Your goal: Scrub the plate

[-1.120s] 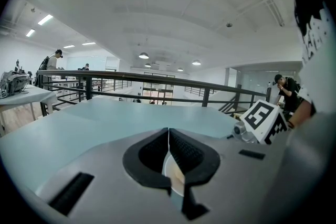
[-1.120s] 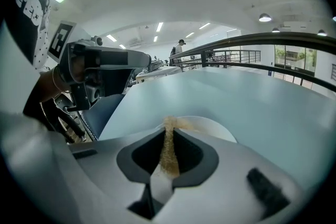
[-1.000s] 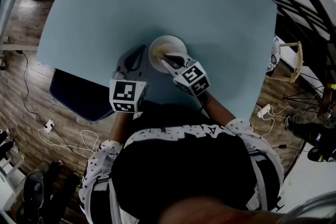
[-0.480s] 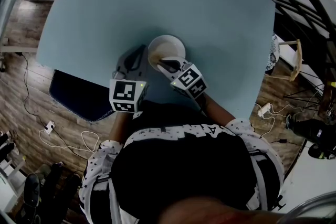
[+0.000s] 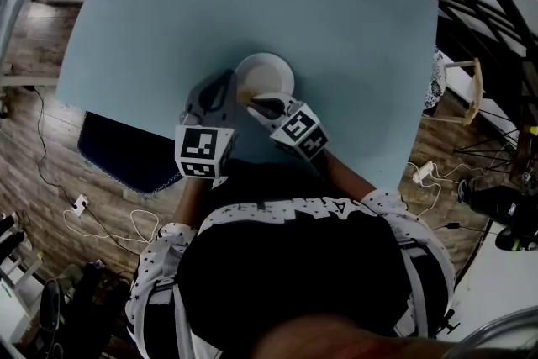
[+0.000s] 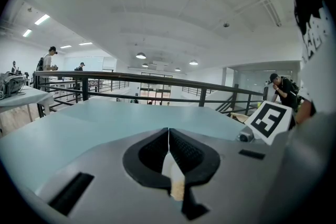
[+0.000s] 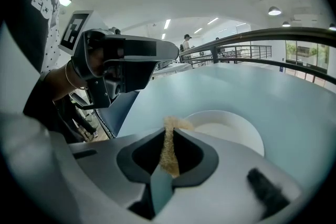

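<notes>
At the round white plate (image 5: 267, 71), right gripper (image 7: 168, 131) pinches coarse tan sponge (image 7: 169, 153); left gripper (image 6: 168, 131) clamps a pale sliver (image 6: 172, 173).

Right gripper (image 5: 252, 102) covers near rim of the plate (image 5: 267, 69) (head view).

Your left gripper (image 5: 225, 85) reaches forward from your left side, with its marker cube nearest your body and its tip at the left rim of the plate (image 5: 271, 67); its jaws are pressed together on a thin pale edge, apparently that rim; your right gripper (image 5: 255, 102) angles in from your right and points leftward, with its nose at the plate's near side, just beside the left one; its jaws are clamped on a tan scrubbing pad (image 7: 169, 147) that pokes out past the tips; both forearms, in dotted sleeves (image 5: 160, 261), converge in front of your chest.
</notes>
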Demonstrator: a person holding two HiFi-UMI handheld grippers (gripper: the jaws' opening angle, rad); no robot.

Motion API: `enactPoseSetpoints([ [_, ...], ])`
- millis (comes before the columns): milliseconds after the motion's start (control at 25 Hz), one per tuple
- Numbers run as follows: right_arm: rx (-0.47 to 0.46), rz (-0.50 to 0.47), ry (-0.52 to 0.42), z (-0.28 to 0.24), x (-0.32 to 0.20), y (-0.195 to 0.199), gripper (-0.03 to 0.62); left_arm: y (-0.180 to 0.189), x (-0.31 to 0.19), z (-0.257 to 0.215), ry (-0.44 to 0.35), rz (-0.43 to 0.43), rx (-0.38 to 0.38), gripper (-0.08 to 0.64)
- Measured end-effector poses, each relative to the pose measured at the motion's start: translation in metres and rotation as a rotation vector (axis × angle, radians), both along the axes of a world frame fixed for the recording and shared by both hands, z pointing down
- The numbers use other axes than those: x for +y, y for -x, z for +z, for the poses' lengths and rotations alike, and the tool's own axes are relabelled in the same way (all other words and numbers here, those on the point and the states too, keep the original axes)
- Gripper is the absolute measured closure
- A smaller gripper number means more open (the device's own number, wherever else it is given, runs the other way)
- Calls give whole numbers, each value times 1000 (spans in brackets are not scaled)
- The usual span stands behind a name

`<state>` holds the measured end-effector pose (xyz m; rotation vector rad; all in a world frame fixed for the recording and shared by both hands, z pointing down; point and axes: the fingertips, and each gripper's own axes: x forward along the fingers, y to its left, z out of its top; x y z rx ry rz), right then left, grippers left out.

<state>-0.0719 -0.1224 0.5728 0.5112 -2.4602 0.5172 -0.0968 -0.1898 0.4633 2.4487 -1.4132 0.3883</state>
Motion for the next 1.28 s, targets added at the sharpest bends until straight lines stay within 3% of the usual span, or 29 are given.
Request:
enactPoseSetpoints([
  [520, -16, -32, 11, -1, 13, 7, 540, -4, 2, 0, -4, 6, 0, 545],
  [840, -35, -5, 1, -8, 6, 1, 540, -5, 2, -3, -8, 4, -4, 545],
  [1280, -24, 187, -95, -16, -43, -35, 540, -3, 5, -1, -3, 4, -7, 545],
])
